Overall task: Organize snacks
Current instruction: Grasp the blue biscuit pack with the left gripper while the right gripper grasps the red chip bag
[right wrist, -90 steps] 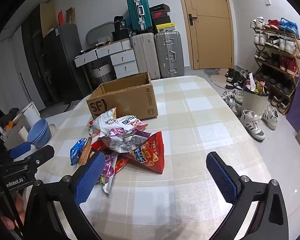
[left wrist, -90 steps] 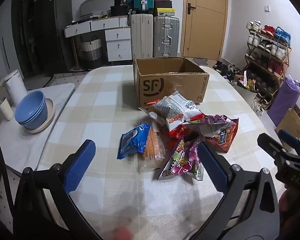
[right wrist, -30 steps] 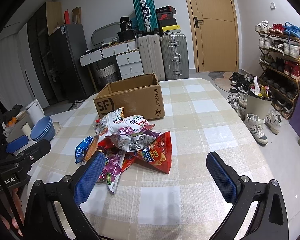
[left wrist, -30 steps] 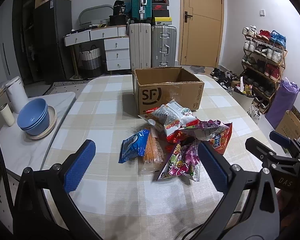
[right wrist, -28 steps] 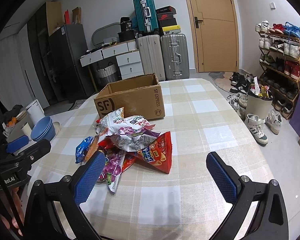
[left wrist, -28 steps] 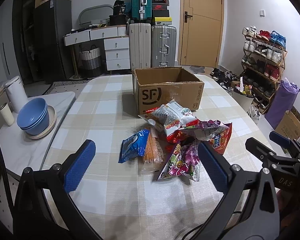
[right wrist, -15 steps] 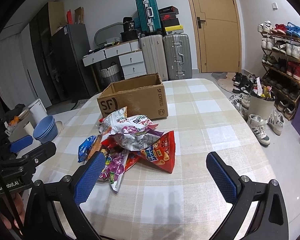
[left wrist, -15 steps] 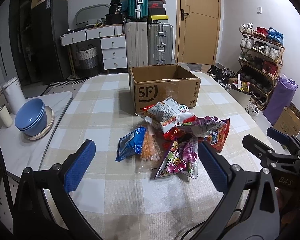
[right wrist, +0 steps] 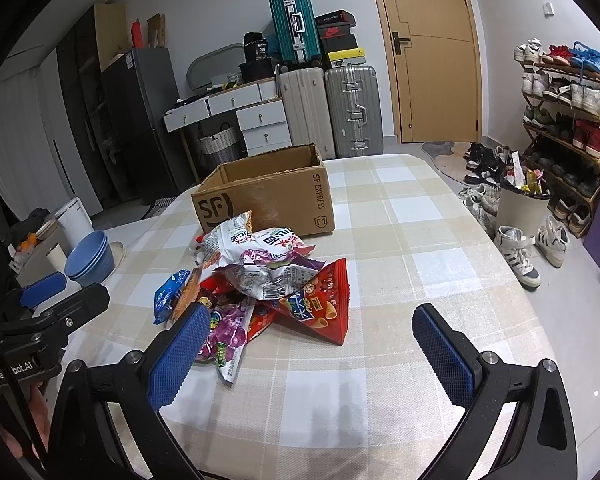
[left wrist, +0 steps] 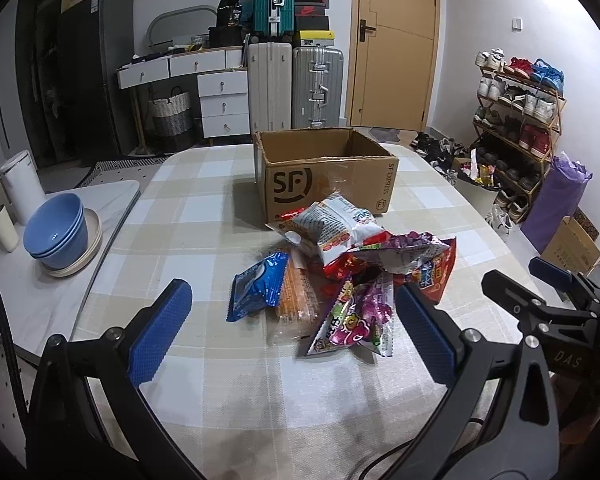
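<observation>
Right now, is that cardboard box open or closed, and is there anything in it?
Open: the box has no flaps over its top and its bare inner walls show. Its floor is hidden, so I cannot tell if it is empty.

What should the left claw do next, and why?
Probably ease the left claw forward and down onto the purple candy bag. Both claws are open and hold nothing, the cardboard box looks empty from here, and that bag lies at the near edge of the snack pile, on top and closest to the left claw's fingers.
</observation>
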Motion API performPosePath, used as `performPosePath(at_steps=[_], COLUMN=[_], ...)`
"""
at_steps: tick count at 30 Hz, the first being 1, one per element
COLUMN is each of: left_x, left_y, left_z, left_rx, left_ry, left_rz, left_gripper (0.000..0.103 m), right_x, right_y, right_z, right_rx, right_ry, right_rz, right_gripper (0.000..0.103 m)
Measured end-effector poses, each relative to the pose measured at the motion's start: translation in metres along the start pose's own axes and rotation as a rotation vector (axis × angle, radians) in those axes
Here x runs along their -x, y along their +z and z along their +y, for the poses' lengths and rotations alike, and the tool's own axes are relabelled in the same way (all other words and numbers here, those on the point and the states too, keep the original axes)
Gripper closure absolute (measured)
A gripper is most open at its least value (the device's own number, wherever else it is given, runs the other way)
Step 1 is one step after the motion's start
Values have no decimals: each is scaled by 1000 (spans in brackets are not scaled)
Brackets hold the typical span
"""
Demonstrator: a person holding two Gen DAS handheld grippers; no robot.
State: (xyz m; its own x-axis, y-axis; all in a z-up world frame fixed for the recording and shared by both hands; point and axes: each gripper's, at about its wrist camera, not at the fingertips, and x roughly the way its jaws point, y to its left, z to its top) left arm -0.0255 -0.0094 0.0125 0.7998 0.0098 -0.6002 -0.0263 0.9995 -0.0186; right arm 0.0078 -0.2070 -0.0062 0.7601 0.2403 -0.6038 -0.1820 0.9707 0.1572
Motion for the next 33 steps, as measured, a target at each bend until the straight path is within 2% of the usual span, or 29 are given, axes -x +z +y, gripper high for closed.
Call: performPosePath(at_steps=[9,13,16,19,24,27,29,33], left_x=[-19,-41,-58,-76,-109,-124,-133,-151], left_y=[0,-2,-6,-10,-17,-17,-16,-13], left_z=[23,48,64,72,81,83,85,89], left_rx=[48,98,136,153,189,203,210,225], left_ry=[-1,22,-9,-27,-73,-90,-94,-107], left_rz=[34,76,114,140,196,216,227,239], left_gripper=[1,1,1,1,1,1,1,1], right_x=[-8,-20,-38,-69,-108,-127,-139,-151], right_y=[3,9,15,19,14,11,10,10], right_z=[-6,-17,-22,-33,-34,-36,-36,-36], right_rx=[9,19,53,40,65,50,37,30], right_ry=[2,74,105,148,171,216,242,275], right_rz=[11,12,38,120,205,257,287,305], right_gripper=[0,0,0,0,9,17,18,26])
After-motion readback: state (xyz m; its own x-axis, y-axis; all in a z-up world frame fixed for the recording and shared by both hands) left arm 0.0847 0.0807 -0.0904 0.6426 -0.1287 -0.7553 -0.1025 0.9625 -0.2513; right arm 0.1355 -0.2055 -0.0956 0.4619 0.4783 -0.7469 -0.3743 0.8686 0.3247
